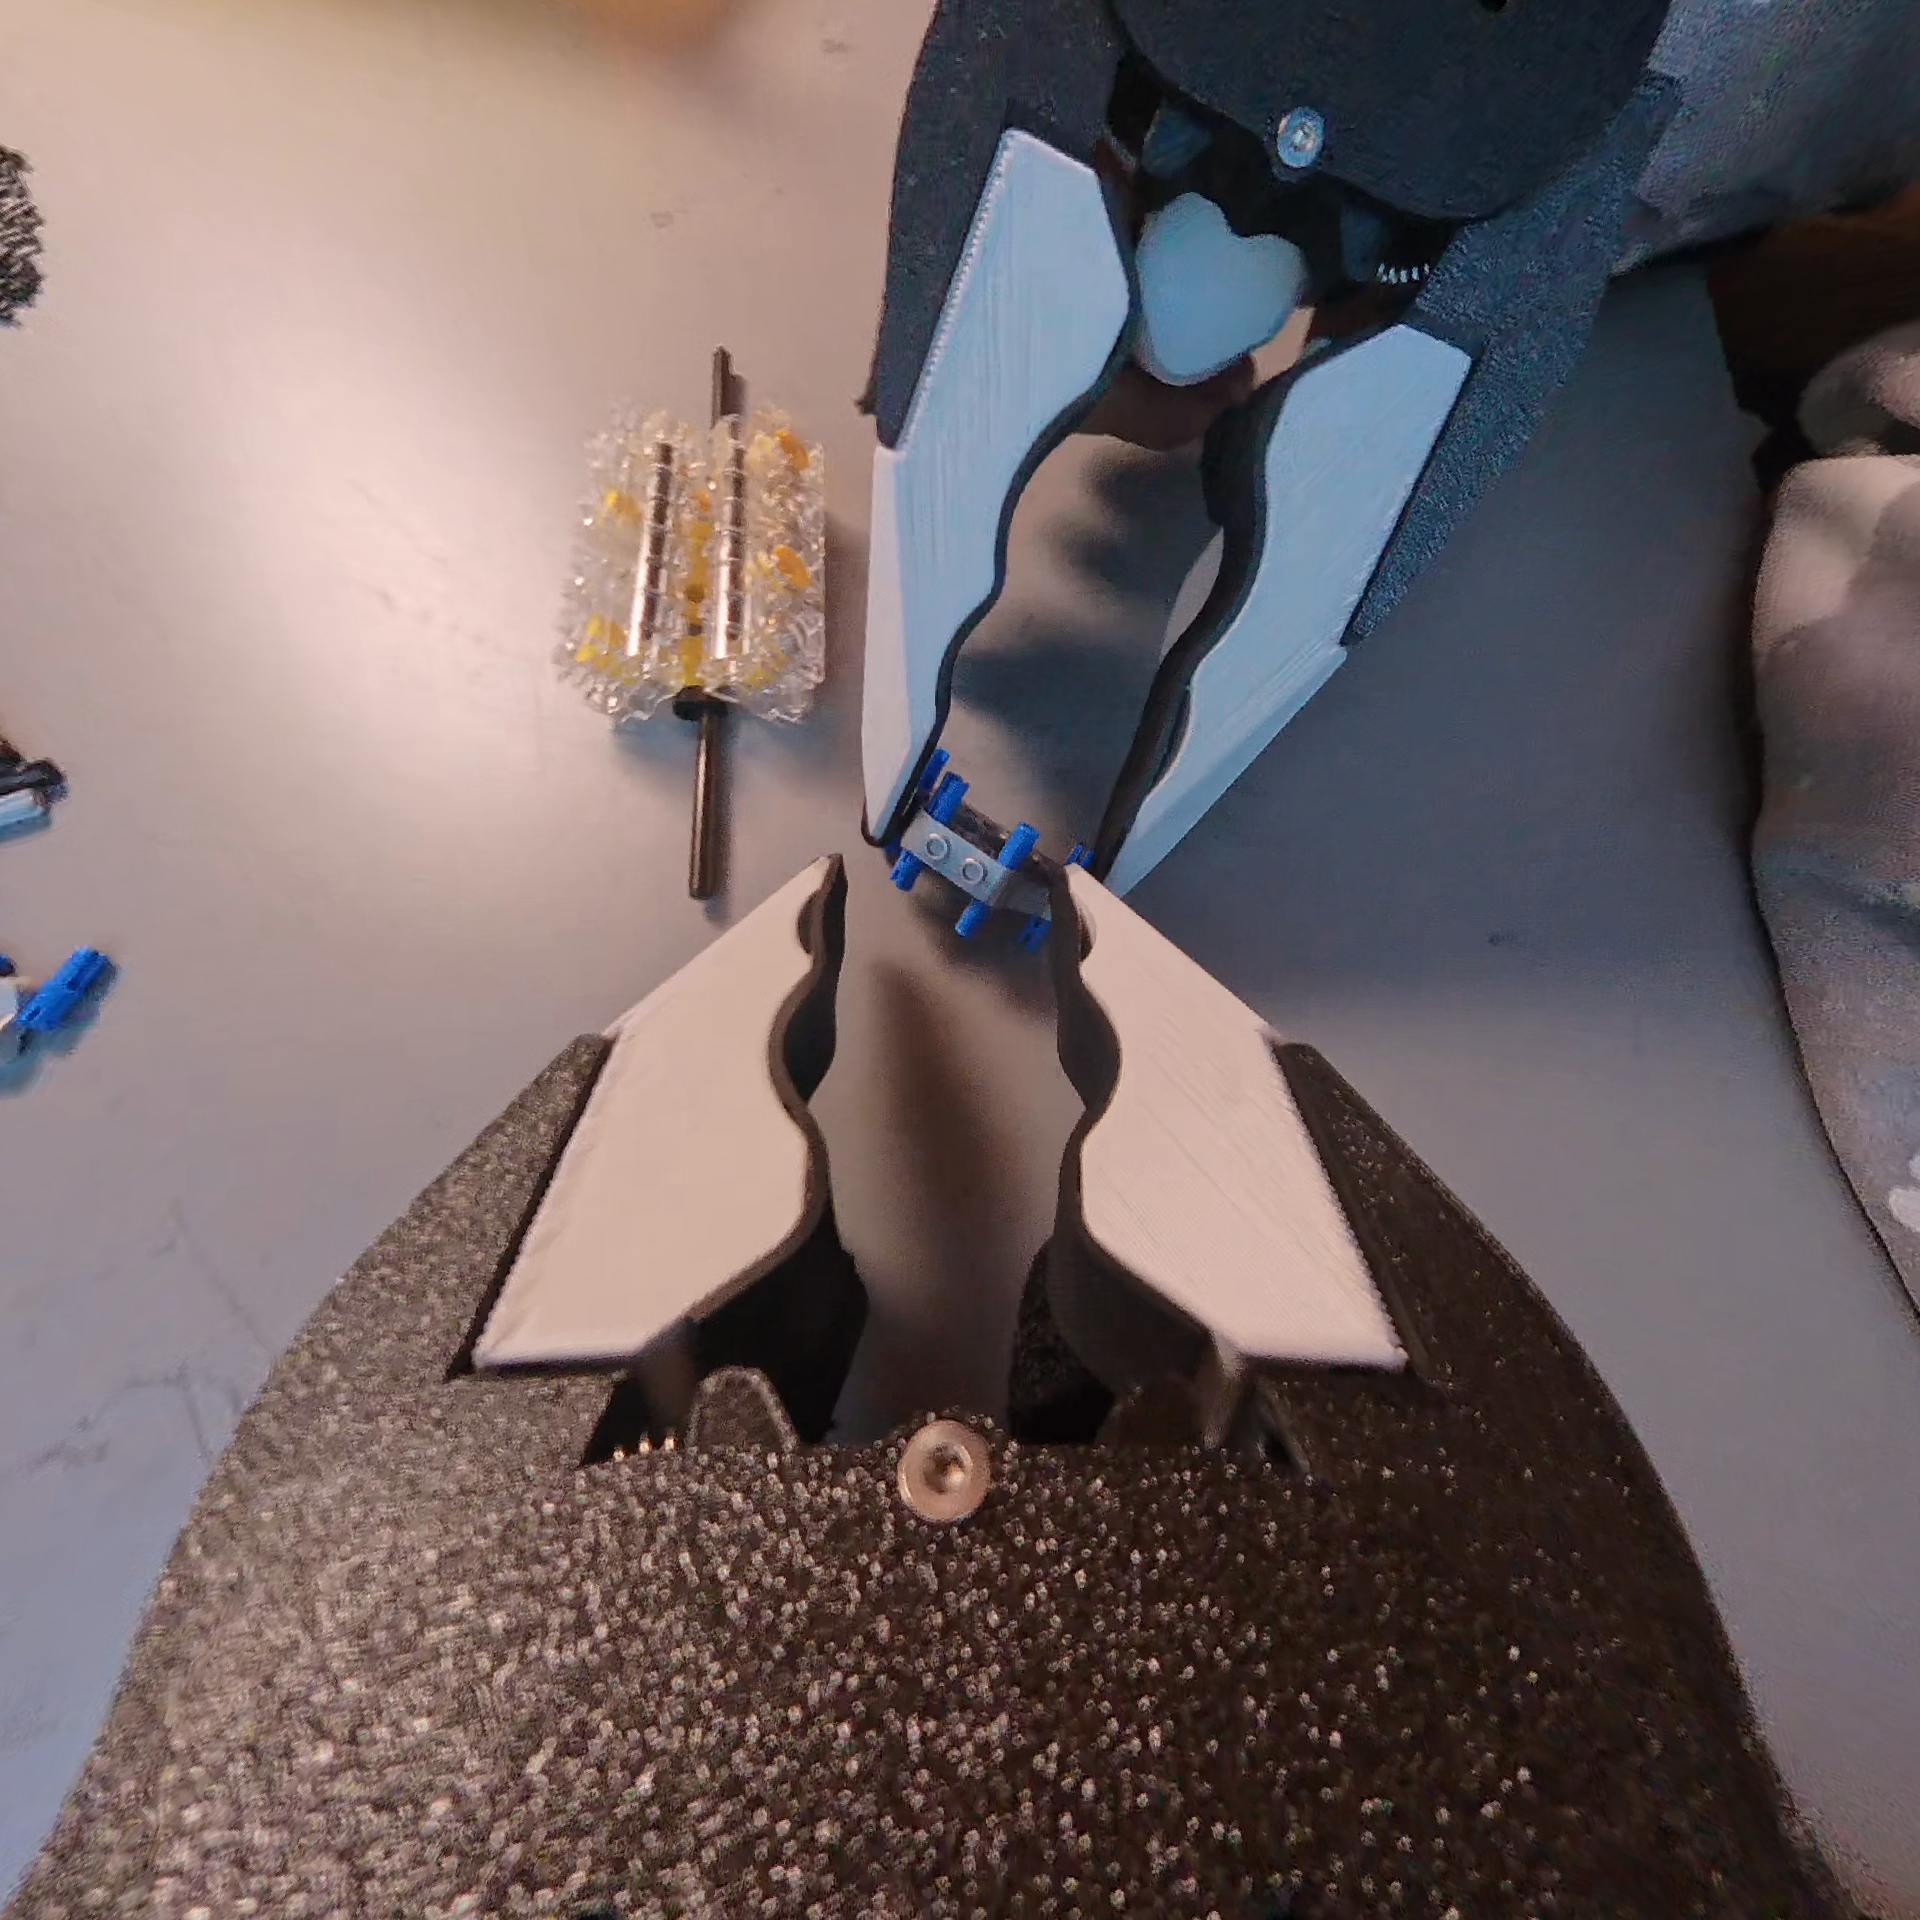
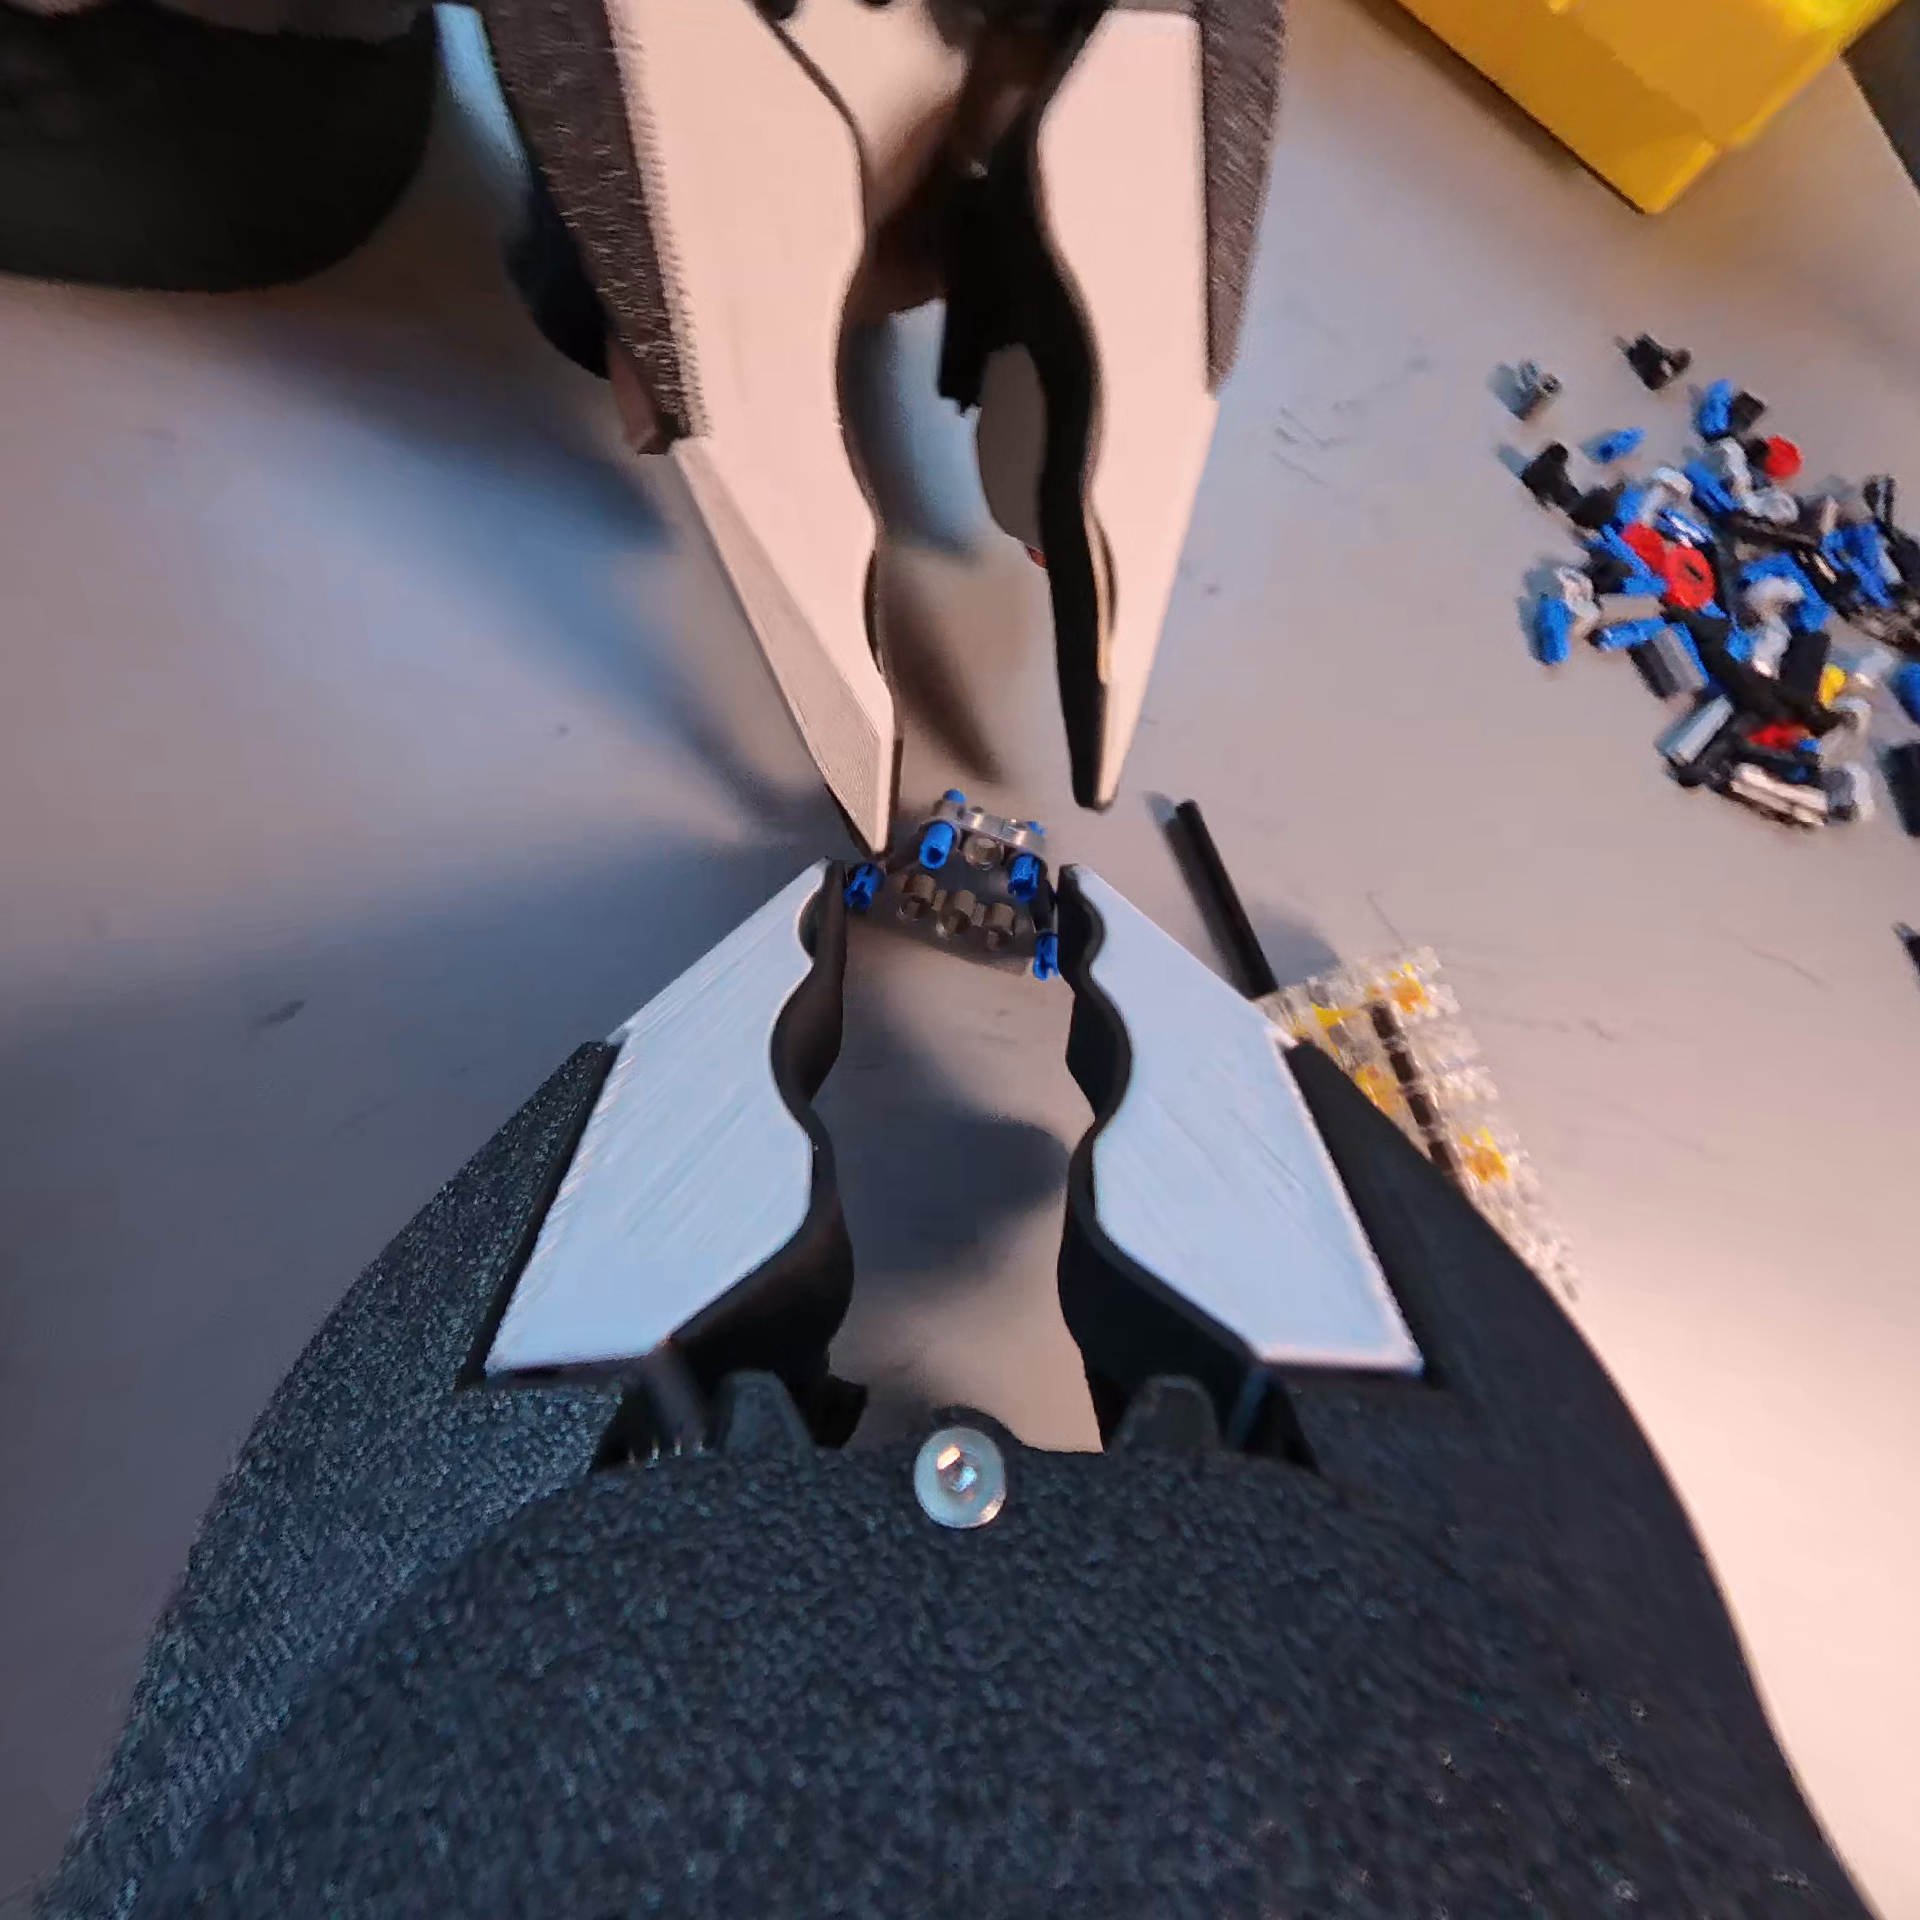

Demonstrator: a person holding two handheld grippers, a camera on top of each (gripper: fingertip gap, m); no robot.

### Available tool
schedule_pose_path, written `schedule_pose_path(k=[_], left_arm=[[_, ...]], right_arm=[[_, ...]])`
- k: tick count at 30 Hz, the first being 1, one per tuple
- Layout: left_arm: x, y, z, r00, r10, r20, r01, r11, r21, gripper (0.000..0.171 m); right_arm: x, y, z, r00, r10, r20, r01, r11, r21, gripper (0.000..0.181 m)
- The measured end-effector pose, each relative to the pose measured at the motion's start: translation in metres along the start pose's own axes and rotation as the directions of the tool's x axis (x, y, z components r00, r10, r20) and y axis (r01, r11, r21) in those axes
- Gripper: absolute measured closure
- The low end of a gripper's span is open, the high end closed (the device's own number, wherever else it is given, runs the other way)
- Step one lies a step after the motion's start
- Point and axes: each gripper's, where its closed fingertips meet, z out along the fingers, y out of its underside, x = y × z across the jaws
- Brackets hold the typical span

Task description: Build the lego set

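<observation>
Grey tabletop (image 1: 312, 312), scuffed; yellow bin (image 2: 1662, 94) at far edge, loose brick pile (image 2: 1745, 623) nearby. Right gripper (image 2: 951, 883) clamps the small blue-pinned assembly (image 2: 961, 883) mid-table. Left gripper (image 1: 945, 873) spread beside it, empty.
</observation>
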Motion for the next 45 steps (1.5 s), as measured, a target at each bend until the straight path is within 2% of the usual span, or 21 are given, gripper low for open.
schedule_pose_path(k=[3,8,14,22,24,25,27,31,37,41,45], left_arm=[[0.014,-0.003,0.002,0.995,0.058,-0.081,-0.058,0.998,0.005,0.135],[0.017,0.0,0.006,0.993,0.044,-0.107,-0.044,0.999,-0.007,0.137],[0.02,-0.006,0.004,0.989,0.088,-0.115,-0.086,0.996,0.022,0.133],[0.023,-0.005,0.012,0.945,0.214,-0.245,-0.221,0.975,0.002,0.115],[0.024,-0.001,0.018,0.934,0.228,-0.275,-0.246,0.969,-0.031,0.119],[0.025,0.002,0.02,0.929,0.238,-0.284,-0.261,0.964,-0.046,0.128],[0.027,0.001,0.023,0.926,0.239,-0.292,-0.264,0.963,-0.048,0.129],[0.015,0.003,0.019,0.962,0.172,-0.212,-0.198,0.974,-0.107,0.129],[-0.03,0.021,-0.013,0.999,0.046,0.014,-0.039,0.939,-0.342,0.129],[-0.043,0.025,-0.015,0.999,0.011,0.044,0.009,0.906,-0.423,0.129],[-0.045,0.02,-0.007,0.999,0.018,0.04,0.001,0.908,-0.418,0.129]], right_arm=[[-0.014,0.0,-0.003,0.988,-0.142,0.059,0.141,0.99,0.033,0.144],[-0.017,0.003,-0.007,0.975,-0.212,0.065,0.21,0.977,0.04,0.142],[-0.018,-0.002,-0.028,0.983,-0.153,0.103,0.144,0.985,0.093,0.131],[0.003,0.006,-0.061,0.996,-0.035,0.076,0.024,0.99,0.141,0.131],[0.003,0.009,-0.065,0.997,-0.014,0.07,0.004,0.989,0.146,0.131],[0.003,0.01,-0.066,0.998,-0.003,0.067,-0.007,0.989,0.148,0.131],[0.002,0.013,-0.067,0.998,0.013,0.064,-0.023,0.988,0.151,0.131],[0.008,0.016,-0.067,0.998,0.027,0.052,-0.034,0.99,0.14,0.132],[0.041,0.02,-0.064,0.998,-0.053,0.021,0.052,0.998,0.036,0.14],[0.055,0.006,-0.043,0.989,-0.138,0.056,0.139,0.99,-0.022,0.154],[0.061,-0.001,-0.01,0.976,-0.164,0.143,0.177,0.981,-0.084,0.161]])
